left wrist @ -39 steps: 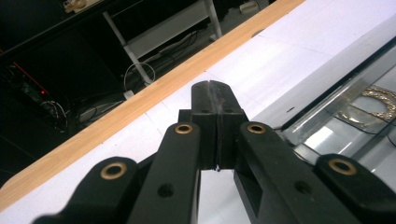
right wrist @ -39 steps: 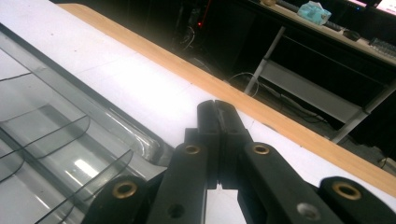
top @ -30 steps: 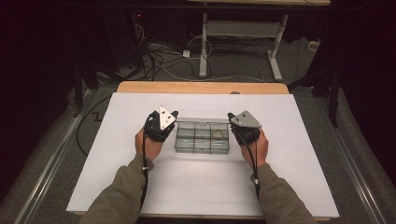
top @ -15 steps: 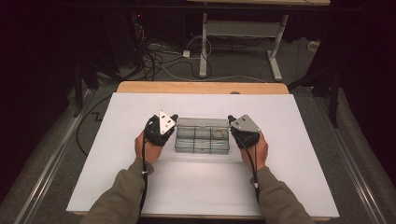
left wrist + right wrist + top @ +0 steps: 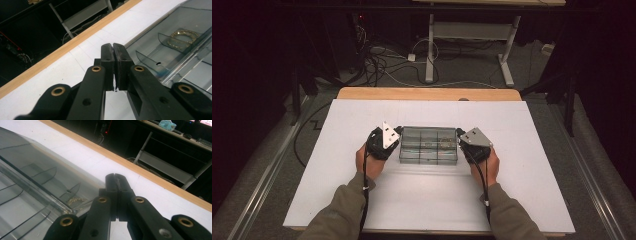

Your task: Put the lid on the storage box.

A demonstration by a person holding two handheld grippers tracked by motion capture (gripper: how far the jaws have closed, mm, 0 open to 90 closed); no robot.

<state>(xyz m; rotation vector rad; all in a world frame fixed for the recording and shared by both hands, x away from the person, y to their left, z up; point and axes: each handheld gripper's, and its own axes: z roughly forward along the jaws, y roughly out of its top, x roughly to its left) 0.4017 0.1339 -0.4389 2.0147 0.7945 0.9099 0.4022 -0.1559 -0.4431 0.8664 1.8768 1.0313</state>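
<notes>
Clear organiser box [image 5: 428,145], contents barely legible

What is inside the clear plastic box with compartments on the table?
The clear compartment box holds a gold bracelet-like ring in one compartment and a small heap of gold chain in another. Reflections on the lid hide what the other compartments contain.

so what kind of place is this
Probably a lab or workshop set up for recording: a white-topped table under a fixed camera, loose cables on the floor, and a bare metal-legged desk behind.
</notes>
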